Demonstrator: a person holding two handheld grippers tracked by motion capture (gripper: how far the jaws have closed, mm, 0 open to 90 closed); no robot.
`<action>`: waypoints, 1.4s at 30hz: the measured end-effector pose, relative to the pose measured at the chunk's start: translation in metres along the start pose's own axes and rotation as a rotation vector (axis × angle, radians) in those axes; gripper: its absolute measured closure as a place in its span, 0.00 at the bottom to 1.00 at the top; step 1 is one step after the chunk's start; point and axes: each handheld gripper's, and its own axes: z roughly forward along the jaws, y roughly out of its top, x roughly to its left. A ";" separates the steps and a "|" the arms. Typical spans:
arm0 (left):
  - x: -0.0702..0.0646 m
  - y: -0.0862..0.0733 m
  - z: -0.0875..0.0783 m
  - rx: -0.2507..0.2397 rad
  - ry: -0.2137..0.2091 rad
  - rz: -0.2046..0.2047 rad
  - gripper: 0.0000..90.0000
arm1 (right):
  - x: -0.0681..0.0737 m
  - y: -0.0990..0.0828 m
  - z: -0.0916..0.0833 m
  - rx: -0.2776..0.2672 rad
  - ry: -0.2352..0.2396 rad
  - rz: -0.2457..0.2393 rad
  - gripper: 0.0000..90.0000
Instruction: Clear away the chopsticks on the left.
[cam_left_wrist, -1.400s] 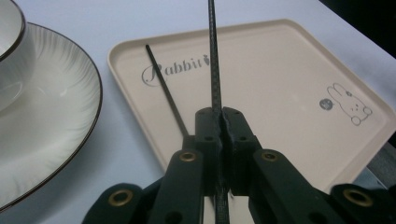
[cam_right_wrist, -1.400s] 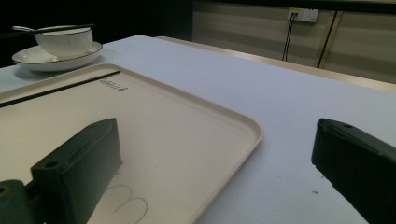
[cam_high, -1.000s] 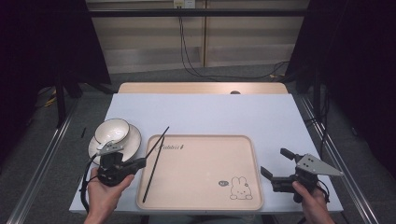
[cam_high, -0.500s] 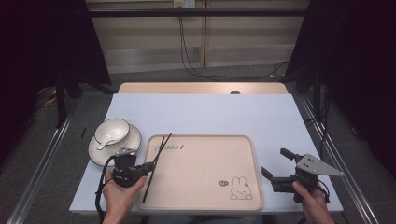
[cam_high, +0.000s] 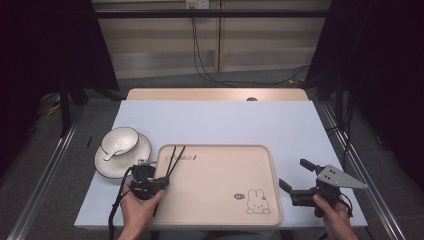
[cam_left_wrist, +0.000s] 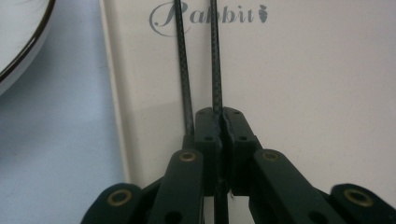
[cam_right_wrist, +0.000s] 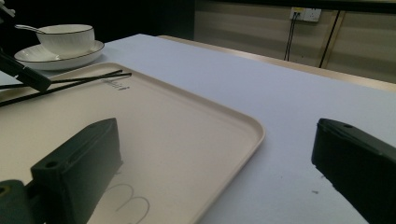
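- The left gripper (cam_high: 159, 182) had slid in from beside the saucer (cam_high: 107, 166) to the tray's (cam_high: 225, 200) near-left corner — jaws pressed together on one of the two black chopsticks (cam_left_wrist: 216, 60), the other (cam_left_wrist: 183, 70) lying just beside
- Both sticks had swung from a slant to lie nearly straight up the tray's left side, tips by the "Rabbit" lettering (cam_left_wrist: 210, 16)
- The right gripper (cam_high: 296, 177) had not budged, jaws apart off the tray's right edge
- My guess — tidying the chopsticks onto the tray, the bowl (cam_high: 120, 141) and spoon (cam_high: 111, 153) untouched
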 end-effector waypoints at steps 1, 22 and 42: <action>0.000 0.000 0.000 0.004 0.001 0.004 0.95 | 0.000 0.000 0.000 -0.002 -0.006 -0.004 0.01; 0.001 -0.002 0.006 0.014 -0.002 0.010 0.90 | 0.000 0.000 0.001 0.003 -0.004 -0.008 0.01; 0.008 -0.003 -0.033 -0.263 -0.199 0.251 0.29 | 0.000 0.000 0.000 -0.003 -0.005 0.002 0.01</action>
